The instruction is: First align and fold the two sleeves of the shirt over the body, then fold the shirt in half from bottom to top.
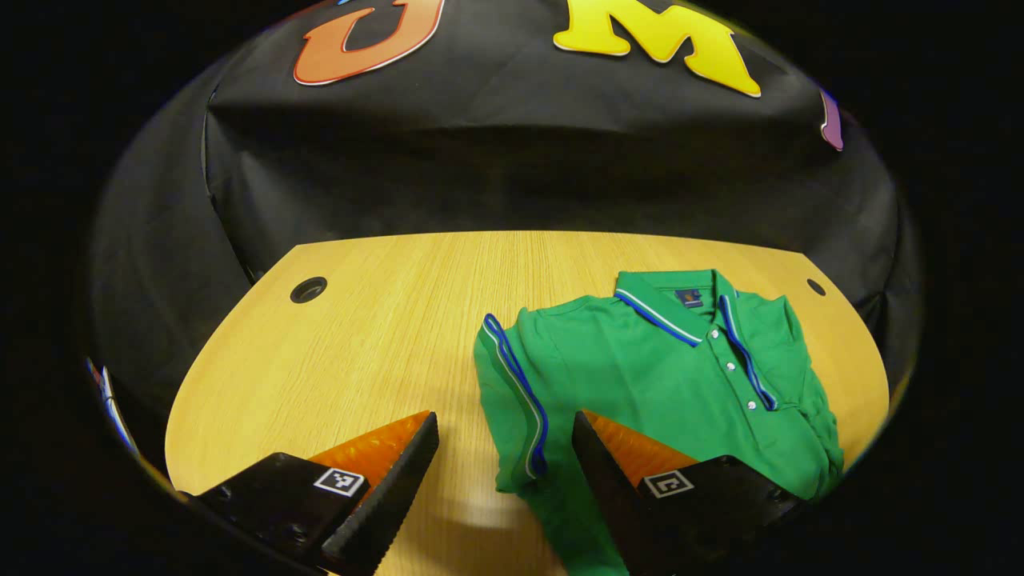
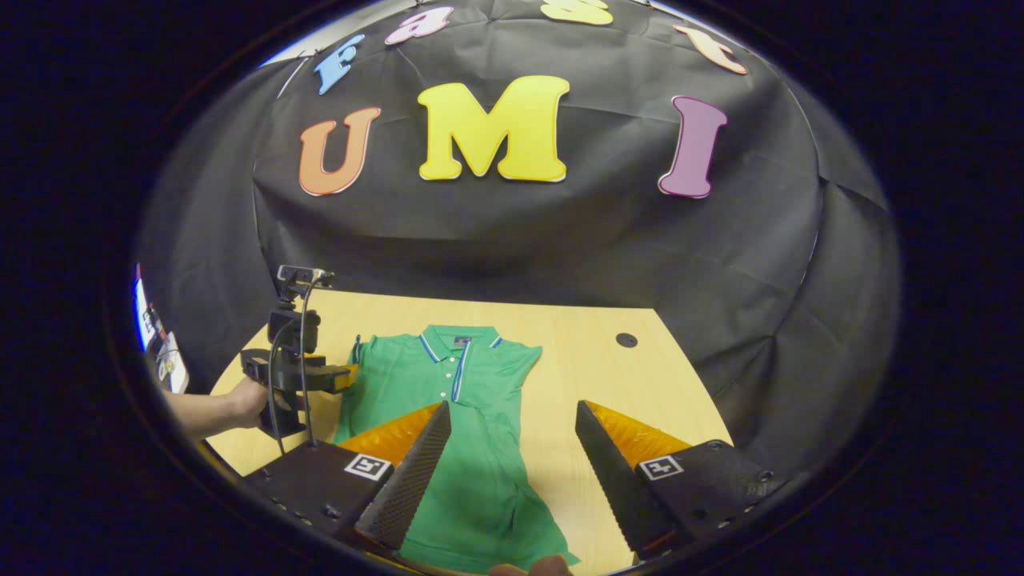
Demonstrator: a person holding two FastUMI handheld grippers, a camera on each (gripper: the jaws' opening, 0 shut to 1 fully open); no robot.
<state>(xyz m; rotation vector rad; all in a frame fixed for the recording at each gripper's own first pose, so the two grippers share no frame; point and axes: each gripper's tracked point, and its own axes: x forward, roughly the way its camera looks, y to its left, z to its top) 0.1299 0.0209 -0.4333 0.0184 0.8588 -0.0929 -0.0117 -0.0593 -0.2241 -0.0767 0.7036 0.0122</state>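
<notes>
A green polo shirt (image 1: 664, 376) with blue and white trim lies flat on the wooden table (image 1: 376, 336), collar toward the booth wall. In the left gripper view, one sleeve (image 1: 516, 392) lies turned in along the body's edge, its striped cuff running lengthwise. My left gripper (image 1: 504, 448) hovers open just before that sleeve with nothing between its fingers. In the right gripper view the shirt (image 2: 472, 480) stretches toward me and its other sleeve (image 2: 522, 358) lies spread outward. My right gripper (image 2: 512, 436) stands open above the shirt's lower body. A hand holds the left gripper (image 2: 332, 376) beside the shirt's far shoulder.
The table (image 2: 592, 376) has round cable holes (image 1: 309, 289) (image 1: 816, 286) near its back corners, one of them (image 2: 626, 340) beyond the spread sleeve. Black cloth walls close in behind and at both sides. Bare wood lies left of the shirt in the left gripper view.
</notes>
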